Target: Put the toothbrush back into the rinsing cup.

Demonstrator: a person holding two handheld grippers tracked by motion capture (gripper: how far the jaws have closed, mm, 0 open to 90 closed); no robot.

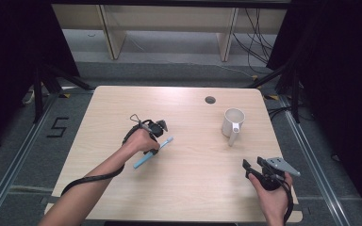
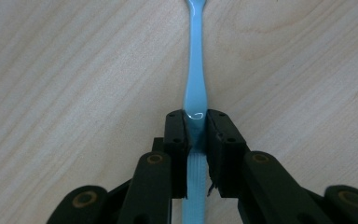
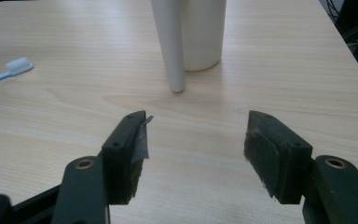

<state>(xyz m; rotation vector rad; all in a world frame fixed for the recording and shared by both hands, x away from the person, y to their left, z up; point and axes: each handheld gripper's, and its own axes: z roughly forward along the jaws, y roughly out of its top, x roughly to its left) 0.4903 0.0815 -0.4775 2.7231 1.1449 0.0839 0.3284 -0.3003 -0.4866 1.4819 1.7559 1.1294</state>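
Wooden table: one toothbrush, one mug, two tools.

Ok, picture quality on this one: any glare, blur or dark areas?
High view: table evenly lit, sides of the room black. Left gripper view: small glare spot on the toothbrush at the left gripper; wood grain sharp. Right gripper view: soft overall, pale sheen on the wood beside the mug.
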